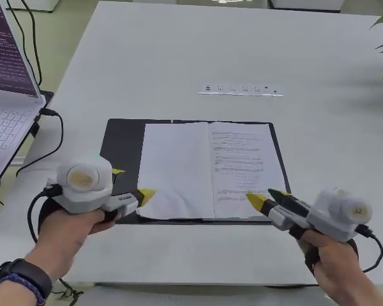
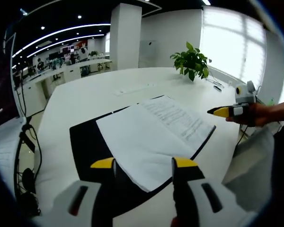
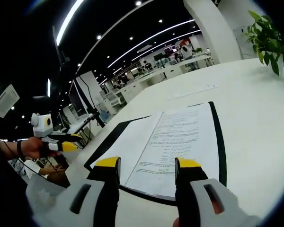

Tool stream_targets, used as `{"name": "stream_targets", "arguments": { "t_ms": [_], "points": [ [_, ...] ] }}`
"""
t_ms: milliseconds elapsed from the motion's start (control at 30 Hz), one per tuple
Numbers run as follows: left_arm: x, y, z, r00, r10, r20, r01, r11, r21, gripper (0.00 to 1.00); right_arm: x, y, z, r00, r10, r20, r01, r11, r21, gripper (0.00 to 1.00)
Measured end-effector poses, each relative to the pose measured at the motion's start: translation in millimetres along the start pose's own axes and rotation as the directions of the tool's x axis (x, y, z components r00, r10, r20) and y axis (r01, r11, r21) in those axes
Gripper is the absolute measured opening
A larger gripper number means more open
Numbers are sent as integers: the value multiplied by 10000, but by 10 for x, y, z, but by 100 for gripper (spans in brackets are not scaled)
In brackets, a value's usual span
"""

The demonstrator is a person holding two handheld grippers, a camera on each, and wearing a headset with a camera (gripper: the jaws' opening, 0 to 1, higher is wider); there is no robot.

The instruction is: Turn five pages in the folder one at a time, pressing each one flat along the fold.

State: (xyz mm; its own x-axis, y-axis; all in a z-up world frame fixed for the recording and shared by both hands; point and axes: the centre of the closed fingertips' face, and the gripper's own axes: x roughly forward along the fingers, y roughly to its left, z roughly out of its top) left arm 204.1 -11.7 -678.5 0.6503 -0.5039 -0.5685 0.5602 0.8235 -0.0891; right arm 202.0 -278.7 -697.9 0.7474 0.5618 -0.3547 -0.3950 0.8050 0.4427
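Black folder (image 1: 122, 153): open flat on your white table (image 1: 179, 57), between your grippers.
Pages (image 1: 179, 169): smooth white sheets, right one printed.
Left gripper (image 1: 131, 183): jaws apart, empty, at its lower-left corner.
Right gripper (image 1: 267, 196): jaws apart, empty, lower-right corner.

folder (image 1: 124, 153) on table (image 1: 179, 57) (laptop (image 1: 3, 121) left)

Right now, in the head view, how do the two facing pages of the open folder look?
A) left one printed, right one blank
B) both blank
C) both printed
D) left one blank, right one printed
D: in the open folder the left page is bare white, while the right page carries lines of print.
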Motion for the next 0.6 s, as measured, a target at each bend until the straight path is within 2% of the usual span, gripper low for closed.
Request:
{"name": "stream_targets", "arguments": {
  "t_ms": [167, 300, 467, 600],
  "points": [
    [-144, -11, 98, 9995, 98, 306, -95, 9999, -75, 50, -86, -28, 92, 9995, -184, 240, 186, 9998, -96, 46],
    [-259, -2, 138, 9987, 161, 480, -154, 9998, -144, 54, -117, -38, 34, 9996, -265, 71, 267, 9993, -276, 46],
    [-338, 10, 105, 9983, 195, 558, -176, 9993, -331, 58, -179, -27, -75, 9993, -315, -193, 306, 9987, -412, 48],
    [-368, -9, 27, 9985, 155, 521, -130, 9988, -482, 61, -250, -50, -139, 9985, -413, -352, 399, 9985, -382, 54]
  ]
}}
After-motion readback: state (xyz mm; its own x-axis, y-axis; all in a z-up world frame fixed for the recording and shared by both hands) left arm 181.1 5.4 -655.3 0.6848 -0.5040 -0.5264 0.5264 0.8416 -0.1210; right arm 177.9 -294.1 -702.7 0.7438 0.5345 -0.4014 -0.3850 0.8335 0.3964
